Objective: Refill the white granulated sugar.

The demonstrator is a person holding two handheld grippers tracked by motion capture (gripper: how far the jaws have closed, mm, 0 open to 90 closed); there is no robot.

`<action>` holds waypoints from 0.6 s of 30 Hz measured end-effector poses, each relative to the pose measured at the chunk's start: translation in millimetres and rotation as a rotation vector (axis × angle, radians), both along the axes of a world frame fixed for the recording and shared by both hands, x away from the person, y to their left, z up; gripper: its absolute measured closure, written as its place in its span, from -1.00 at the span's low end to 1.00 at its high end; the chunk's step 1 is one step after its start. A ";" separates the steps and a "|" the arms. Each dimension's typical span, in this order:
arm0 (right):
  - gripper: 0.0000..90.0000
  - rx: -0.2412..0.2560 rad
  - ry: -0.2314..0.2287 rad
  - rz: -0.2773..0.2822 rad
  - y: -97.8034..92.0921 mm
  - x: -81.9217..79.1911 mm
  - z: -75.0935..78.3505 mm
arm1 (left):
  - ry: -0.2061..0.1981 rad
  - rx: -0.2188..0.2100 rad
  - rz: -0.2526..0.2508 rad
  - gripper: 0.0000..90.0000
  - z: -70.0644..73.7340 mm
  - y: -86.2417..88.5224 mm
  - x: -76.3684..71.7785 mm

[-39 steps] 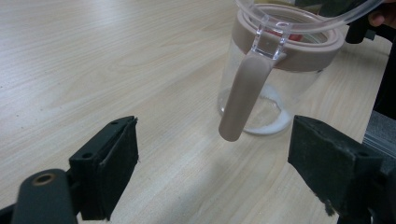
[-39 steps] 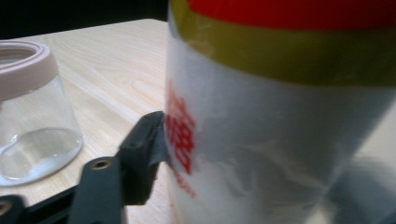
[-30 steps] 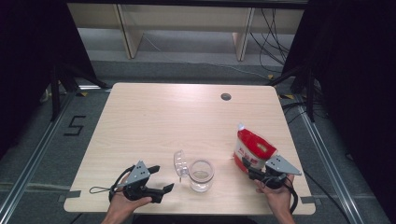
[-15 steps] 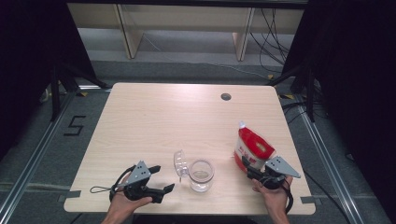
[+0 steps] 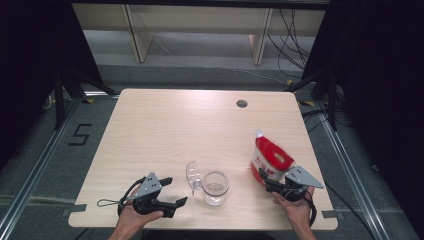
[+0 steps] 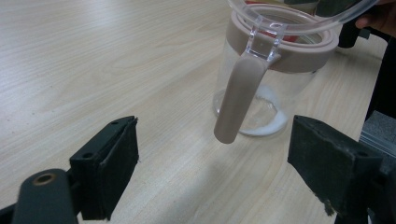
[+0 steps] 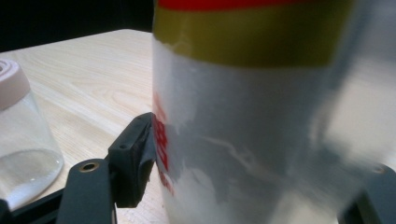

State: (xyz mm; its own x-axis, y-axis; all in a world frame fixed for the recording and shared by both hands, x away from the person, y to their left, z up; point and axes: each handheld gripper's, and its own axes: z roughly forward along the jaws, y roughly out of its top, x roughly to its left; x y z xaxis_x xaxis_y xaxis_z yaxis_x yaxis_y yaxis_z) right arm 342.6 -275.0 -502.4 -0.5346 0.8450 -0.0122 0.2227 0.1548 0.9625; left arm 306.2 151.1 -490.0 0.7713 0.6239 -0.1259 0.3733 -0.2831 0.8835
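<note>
Right tool [image 5: 268,181] clamps the red-and-white bag [image 5: 270,157], at three o'clock from the open jar [image 5: 216,187]. Left tool [image 5: 176,192] gapes wide, empty; best steady the jar before tipping slowly.

Even overhead light, dark surroundings, soft close-ups

In the high view the table [image 5: 200,130] is evenly lit with faint shadows, while the edges fall to black. In the right gripper view the pouch [image 7: 252,121] is badly blurred, too near for focus. In the left gripper view the glass jar [image 6: 275,79] shows mild glare, and near fingers [image 6: 107,172] stay fairly sharp.
</note>
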 end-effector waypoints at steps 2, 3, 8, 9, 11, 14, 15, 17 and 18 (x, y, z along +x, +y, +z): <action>-0.29 -0.004 -0.011 0.000 0.7 0.6 -0.2 | 0.003 -0.002 -0.001 -0.65 -0.1 -0.2 -0.3; -0.30 0.001 -0.037 0.011 1.0 2.7 -1.7 | 0.000 -0.001 -0.003 -0.65 -0.1 -0.2 -0.1; -0.37 -0.021 -0.041 0.014 -0.9 4.1 -1.0 | 0.002 -0.001 -0.001 -0.65 -0.1 -0.4 -0.1; -0.40 -0.006 -0.049 0.027 -1.7 5.9 -1.6 | 0.002 -0.001 0.000 -0.65 -0.2 -0.5 -0.2; -0.40 0.007 -0.059 0.026 -1.1 6.4 -2.3 | 0.001 -0.002 -0.004 -0.65 -0.4 -0.5 0.2; -0.41 0.018 -0.044 0.007 0.4 4.1 -2.8 | 0.016 -0.010 0.010 -0.65 -0.7 -1.2 -0.9; -0.43 0.024 -0.039 0.005 1.3 3.4 -3.1 | 0.014 -0.007 0.009 -0.65 -0.4 -1.1 -1.0; -0.44 0.014 -0.050 0.009 0.8 4.5 -3.2 | 0.015 -0.010 0.012 -0.65 -0.4 -1.1 -1.0; -0.46 0.017 -0.060 0.007 1.2 5.1 -3.7 | 0.014 -0.006 0.012 -0.65 -0.4 -0.8 -0.9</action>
State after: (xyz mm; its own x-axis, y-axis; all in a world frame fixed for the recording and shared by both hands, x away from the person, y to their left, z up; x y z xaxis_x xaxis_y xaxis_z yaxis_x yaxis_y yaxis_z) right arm 347.7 -273.8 -506.1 -0.5389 0.8418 -0.0299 0.1632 0.1392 0.9767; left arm 305.3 150.3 -490.5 0.7620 0.6321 -0.1407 0.3892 -0.2733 0.8797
